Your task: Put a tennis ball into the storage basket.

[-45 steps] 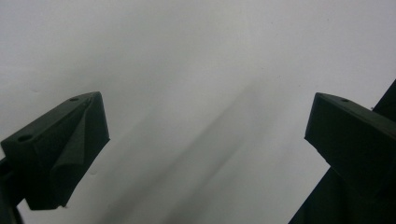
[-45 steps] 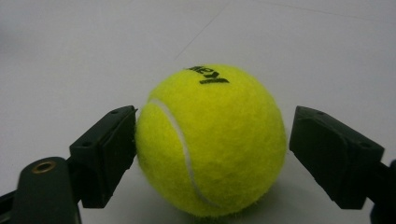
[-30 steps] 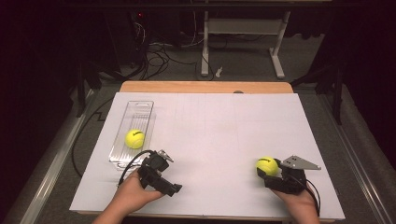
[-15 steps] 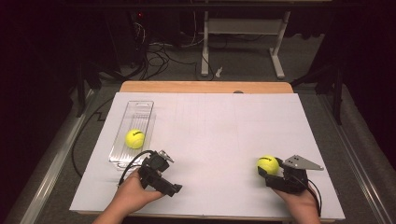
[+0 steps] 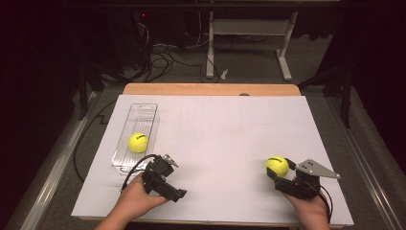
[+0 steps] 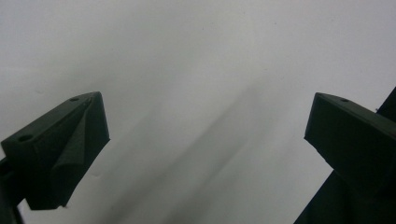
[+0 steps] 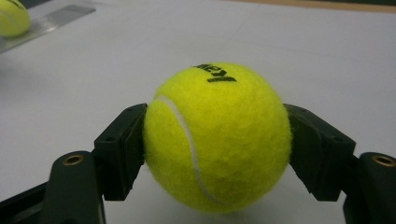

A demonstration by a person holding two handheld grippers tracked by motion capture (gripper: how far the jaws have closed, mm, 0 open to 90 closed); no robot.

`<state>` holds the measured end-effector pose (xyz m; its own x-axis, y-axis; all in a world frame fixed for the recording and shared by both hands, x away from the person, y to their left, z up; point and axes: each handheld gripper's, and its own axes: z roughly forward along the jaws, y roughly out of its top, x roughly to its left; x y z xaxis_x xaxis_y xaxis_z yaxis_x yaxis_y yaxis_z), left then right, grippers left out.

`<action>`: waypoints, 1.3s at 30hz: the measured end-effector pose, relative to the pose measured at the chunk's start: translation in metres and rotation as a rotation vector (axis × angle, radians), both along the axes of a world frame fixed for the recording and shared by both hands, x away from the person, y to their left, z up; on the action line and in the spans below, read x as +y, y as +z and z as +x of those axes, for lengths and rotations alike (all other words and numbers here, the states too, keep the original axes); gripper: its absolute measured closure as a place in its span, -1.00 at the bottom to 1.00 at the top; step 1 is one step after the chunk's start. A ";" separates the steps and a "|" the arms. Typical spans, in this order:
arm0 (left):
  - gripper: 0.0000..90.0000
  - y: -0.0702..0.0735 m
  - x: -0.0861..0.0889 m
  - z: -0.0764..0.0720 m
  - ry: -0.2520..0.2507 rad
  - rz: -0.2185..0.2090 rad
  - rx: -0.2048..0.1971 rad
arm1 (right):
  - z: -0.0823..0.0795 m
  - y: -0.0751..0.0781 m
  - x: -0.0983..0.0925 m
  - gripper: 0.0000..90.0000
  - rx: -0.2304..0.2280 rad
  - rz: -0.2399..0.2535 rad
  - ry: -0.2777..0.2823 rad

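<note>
Gripping a fuzzy yellow tennis ball (image 7: 217,137) near the white table's (image 5: 225,139) right front edge, the right gripper (image 5: 283,179) has its jaws clamped on both sides. Another yellow tennis ball (image 5: 138,142) already lies in the clear plastic tray (image 5: 141,116); carrying this one over looks left. The left gripper (image 5: 167,160) rests wide and empty.

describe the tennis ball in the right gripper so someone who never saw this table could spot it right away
Start at the white table and go to its near right corner, where the right gripper sits. The tennis ball is clamped between its two black jaws. The other tennis ball lies loose in the clear tray on the left side.
</note>
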<state>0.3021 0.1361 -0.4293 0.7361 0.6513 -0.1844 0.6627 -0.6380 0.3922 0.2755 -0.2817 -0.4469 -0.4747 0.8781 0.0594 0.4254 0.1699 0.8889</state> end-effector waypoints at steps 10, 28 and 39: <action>-0.98 0.000 0.000 0.000 0.000 -0.001 0.002 | -0.011 0.013 -0.001 -0.39 -0.150 0.049 -0.008; -0.98 0.000 -0.001 0.001 0.000 -0.008 0.009 | -0.011 0.017 0.017 -0.39 -0.164 0.020 0.049; -0.98 0.002 -0.002 0.002 -0.007 -0.022 0.008 | 0.000 0.031 0.037 -0.39 -0.149 -0.008 0.088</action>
